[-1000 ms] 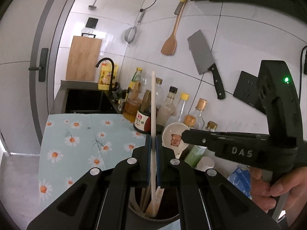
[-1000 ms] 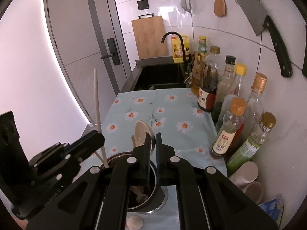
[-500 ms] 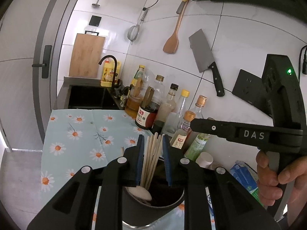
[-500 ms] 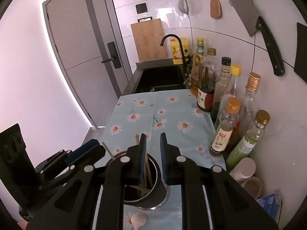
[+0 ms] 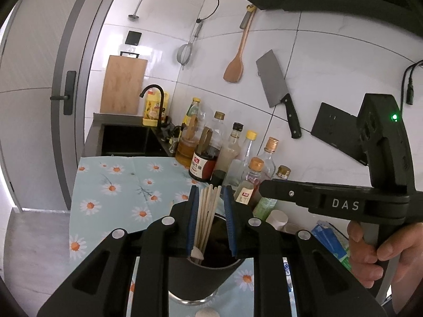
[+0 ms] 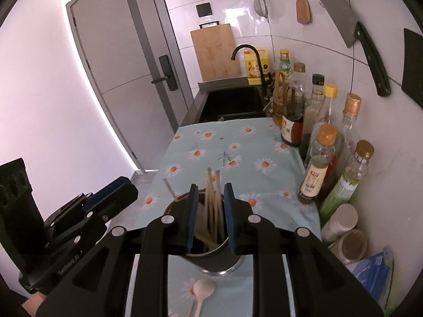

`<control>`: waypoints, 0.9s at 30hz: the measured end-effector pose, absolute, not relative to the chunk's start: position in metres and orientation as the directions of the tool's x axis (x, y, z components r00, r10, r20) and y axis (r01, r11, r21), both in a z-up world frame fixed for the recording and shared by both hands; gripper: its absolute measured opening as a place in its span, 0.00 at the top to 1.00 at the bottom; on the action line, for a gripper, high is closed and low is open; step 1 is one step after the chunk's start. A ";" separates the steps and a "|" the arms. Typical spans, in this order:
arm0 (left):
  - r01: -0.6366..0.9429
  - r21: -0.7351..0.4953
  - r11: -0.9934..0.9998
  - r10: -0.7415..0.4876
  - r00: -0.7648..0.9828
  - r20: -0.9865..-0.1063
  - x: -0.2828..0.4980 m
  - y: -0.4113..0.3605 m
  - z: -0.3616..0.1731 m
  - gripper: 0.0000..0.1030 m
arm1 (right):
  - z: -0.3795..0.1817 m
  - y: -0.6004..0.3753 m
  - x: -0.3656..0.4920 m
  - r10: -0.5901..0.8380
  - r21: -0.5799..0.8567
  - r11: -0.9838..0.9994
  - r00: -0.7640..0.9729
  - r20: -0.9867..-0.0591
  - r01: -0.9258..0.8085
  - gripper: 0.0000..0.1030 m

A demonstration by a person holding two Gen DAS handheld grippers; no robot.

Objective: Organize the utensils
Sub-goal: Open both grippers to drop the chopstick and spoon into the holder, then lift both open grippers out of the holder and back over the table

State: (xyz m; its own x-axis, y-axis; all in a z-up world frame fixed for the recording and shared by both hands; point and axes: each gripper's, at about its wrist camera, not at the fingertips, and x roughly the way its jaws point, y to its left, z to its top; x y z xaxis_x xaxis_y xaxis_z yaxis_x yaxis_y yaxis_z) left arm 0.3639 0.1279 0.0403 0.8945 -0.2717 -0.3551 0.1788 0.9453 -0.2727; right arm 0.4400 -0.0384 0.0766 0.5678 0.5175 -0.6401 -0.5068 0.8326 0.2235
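Left gripper: jaws a little way apart after opening, nothing pinched; the chopsticks show in the gap behind the pads, which stand clear of them.
Right gripper: jaws likewise parted a little and lately opening, gripping nothing; seen from the left wrist it reaches in from the right side, held by a hand.
Utensil holder: dark round pot standing just beyond both pairs of jaws on the daisy-print cloth.
Chopsticks: pale bundle upright in the holder, leaning slightly, tips above the rim; one stick leans out to the left on its own.
Spoon in holder: pale bowl just visible inside the left rim.
Loose spoon: pale, lying on the cloth on the near side of the holder, untouched.
Bottles: a row of sauce and oil bottles along the tiled wall, right of the cloth.
Sink: dark basin past the far edge of the cloth, black tap at its back.
Wall: cutting board leaning behind the sink; wooden spatula and cleaver hanging above the bottles.
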 end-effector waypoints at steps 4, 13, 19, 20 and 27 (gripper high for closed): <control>0.179 -0.267 0.947 -0.270 0.893 -0.360 0.350 0.124 0.044 0.82 | 0.072 -0.043 0.429 0.519 0.230 0.830 0.552 -0.653 -0.508 0.79; 0.171 -0.247 0.954 -0.259 0.884 -0.389 0.319 0.116 0.041 0.75 | 0.058 -0.054 0.402 0.512 0.248 0.828 0.500 -0.699 -0.502 0.74; 0.148 -0.264 0.953 -0.255 0.860 -0.442 0.299 0.119 0.029 0.71 | 0.033 -0.054 0.389 0.514 0.303 0.817 0.382 -0.768 -0.490 0.64; 0.141 -0.266 0.953 -0.252 0.858 -0.448 0.296 0.121 0.027 0.71 | 0.027 -0.053 0.387 0.506 0.310 0.821 0.361 -0.783 -0.479 0.62; 0.084 -0.300 0.950 -0.230 0.839 -0.494 0.268 0.131 0.003 0.71 | -0.010 -0.040 0.375 0.472 0.334 0.829 0.241 -0.848 -0.449 0.62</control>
